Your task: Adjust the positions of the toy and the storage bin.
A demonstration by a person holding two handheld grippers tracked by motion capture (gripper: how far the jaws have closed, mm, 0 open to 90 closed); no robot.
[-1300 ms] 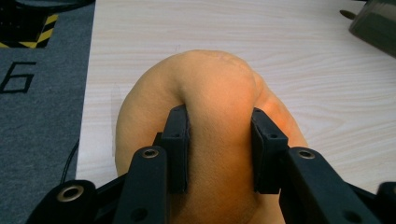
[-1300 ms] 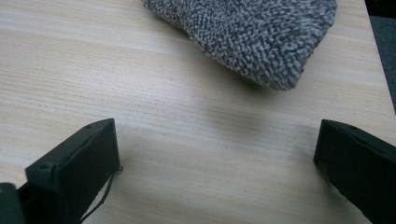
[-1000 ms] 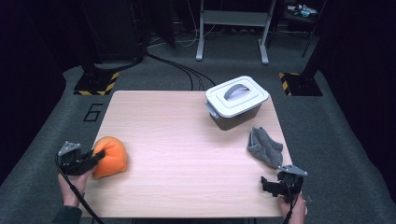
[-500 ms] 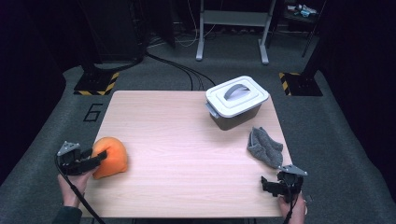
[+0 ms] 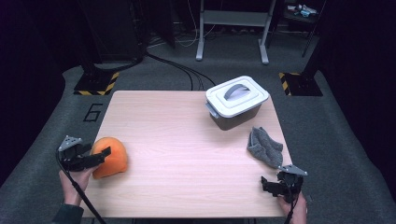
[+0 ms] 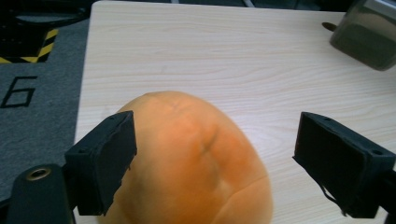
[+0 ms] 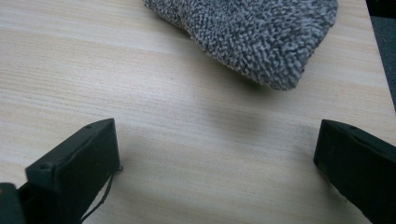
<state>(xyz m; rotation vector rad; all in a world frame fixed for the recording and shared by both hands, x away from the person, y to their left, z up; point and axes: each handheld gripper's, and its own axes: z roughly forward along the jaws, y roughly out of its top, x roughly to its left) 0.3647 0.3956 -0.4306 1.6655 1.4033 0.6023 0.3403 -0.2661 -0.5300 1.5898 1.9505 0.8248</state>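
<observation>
High view: left tongs (image 5: pixel 95 156) stand at the near-left edge of the tabletop (image 5: pixel 187 135), jaws spread, having just been opening; the orange soft object (image 6: pixel 187 163) sits between them, its left side against one jaw, the other jaw standing clear. Judged step: release of this object. Right tongs (image 5: pixel 275 183) are open and empty, the grey knitted cloth (image 7: pixel 252 37) lying just ahead of them. Next move likely calls for backing the left tongs off without dragging the object. Legible marking: numeral "6" (image 5: pixel 92 112) on the floor beyond the left tongs.
</observation>
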